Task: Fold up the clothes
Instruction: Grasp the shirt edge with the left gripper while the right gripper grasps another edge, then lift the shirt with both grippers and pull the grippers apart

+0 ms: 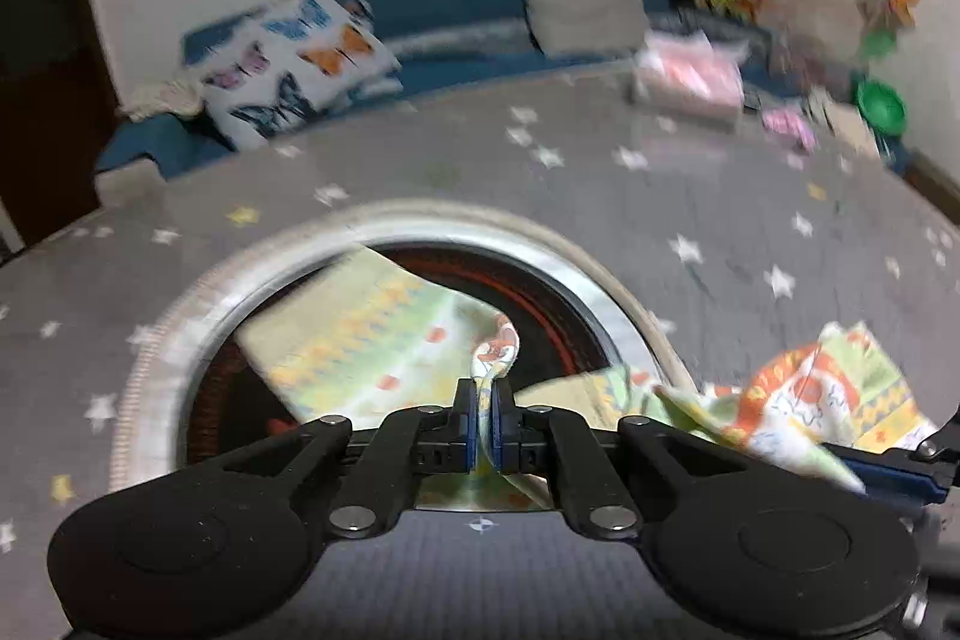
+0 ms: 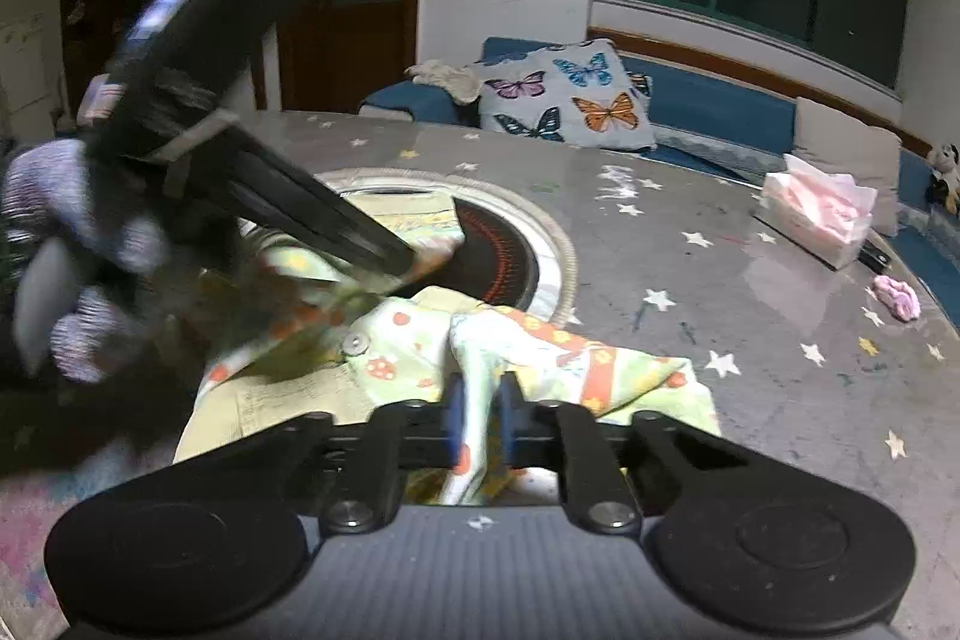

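Observation:
A light green patterned garment [image 1: 354, 334] with orange and yellow print lies over the round cooktop in the table. My left gripper [image 1: 485, 403] is shut on a fold of it. In the right wrist view the garment [image 2: 570, 358] spreads on the table, and my right gripper [image 2: 480, 406] is shut on another fold of it. The left gripper [image 2: 414, 259] also shows there, blurred, reaching in from the left and pinching the cloth over the cooktop. The right gripper's fingertips [image 1: 888, 460] show at the right edge of the left wrist view.
The grey table [image 1: 600, 196] has a star-print cover and a round inset cooktop [image 2: 510, 250] with a metal rim. A pink tissue pack [image 2: 822, 214] and a small pink thing [image 2: 897, 295] lie far right. A butterfly cushion [image 2: 564, 100] sits on the blue bench behind.

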`<state>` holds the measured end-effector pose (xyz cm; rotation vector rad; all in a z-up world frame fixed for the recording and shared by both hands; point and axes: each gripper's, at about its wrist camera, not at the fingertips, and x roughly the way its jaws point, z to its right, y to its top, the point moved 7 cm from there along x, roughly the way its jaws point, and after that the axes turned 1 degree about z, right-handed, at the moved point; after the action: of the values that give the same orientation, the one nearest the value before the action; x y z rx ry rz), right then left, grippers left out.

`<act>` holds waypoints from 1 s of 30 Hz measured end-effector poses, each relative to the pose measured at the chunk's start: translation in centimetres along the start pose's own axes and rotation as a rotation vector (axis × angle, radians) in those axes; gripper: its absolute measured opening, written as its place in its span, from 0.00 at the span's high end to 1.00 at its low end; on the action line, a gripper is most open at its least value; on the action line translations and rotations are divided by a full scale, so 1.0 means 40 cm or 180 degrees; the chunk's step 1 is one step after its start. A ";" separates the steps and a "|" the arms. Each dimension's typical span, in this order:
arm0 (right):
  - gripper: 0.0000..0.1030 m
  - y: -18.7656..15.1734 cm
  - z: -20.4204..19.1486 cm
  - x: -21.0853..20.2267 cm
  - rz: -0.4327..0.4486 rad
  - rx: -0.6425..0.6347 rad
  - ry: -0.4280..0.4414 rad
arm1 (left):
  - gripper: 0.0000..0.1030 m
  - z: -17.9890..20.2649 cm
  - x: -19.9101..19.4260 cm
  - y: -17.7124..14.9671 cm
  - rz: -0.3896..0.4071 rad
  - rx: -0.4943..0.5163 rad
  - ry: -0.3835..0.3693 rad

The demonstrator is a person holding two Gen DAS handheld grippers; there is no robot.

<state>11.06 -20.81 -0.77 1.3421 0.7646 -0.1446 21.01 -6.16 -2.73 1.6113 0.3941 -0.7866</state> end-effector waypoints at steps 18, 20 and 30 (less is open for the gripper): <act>0.97 -0.013 0.033 -0.309 0.0192 0.0259 0.0501 | 0.96 -0.210 -0.495 -0.239 0.0441 -0.0835 0.0156; 0.97 -0.046 0.016 -0.328 0.0028 0.0152 0.0594 | 0.95 -0.198 -0.516 -0.279 0.0316 -0.0813 0.0082; 0.65 -0.001 -0.049 -0.348 0.0049 -0.0048 0.0947 | 0.45 -0.137 -0.569 -0.259 0.0510 -0.0328 -0.0017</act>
<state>-0.25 -23.56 7.09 1.3713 1.0020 0.0754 -0.44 5.24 5.37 1.5236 0.2928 -0.6390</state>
